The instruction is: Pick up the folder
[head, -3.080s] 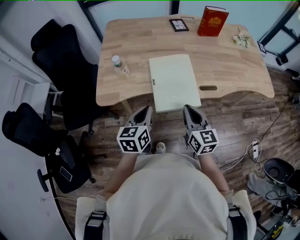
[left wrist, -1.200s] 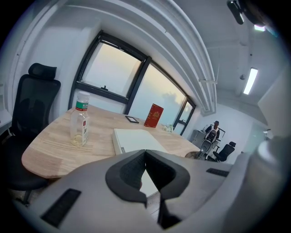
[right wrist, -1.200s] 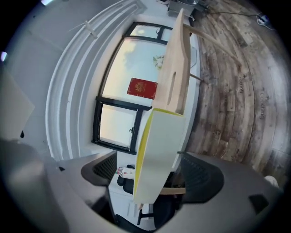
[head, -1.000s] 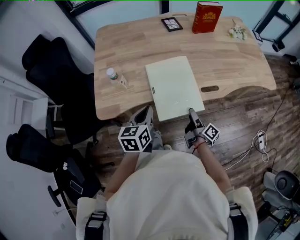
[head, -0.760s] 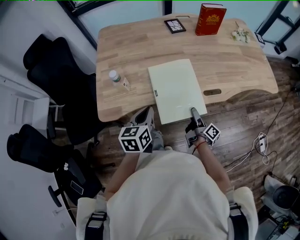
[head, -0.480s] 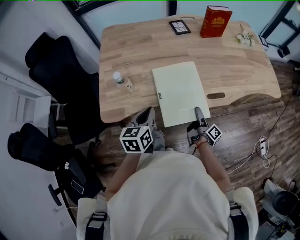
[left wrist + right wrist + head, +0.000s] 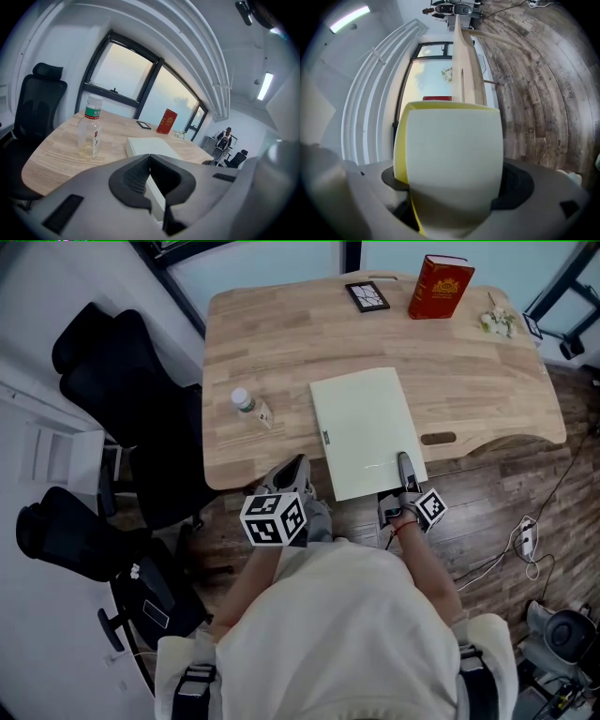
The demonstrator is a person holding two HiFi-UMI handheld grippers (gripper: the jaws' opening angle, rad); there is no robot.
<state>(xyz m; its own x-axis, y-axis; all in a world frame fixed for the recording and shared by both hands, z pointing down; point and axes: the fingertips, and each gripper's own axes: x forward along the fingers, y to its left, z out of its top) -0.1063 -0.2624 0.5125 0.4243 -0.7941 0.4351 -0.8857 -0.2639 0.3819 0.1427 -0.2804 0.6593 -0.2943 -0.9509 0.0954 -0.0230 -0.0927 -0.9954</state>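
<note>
Head view: the left gripper (image 7: pixel 292 467) is hanging near the desk (image 7: pixel 272 343), fingers pressed together on nothing. The folder (image 7: pixel 364 427) is lying flat, overhanging the near edge. The right gripper (image 7: pixel 404 463), turned sideways since seconds ago, is now pinching the folder's near right corner, so lifting can begin.

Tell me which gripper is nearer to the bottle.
Left. The left gripper hovers just off the table, short of the bottle; the right gripper clamps the folder, farther right.
</note>
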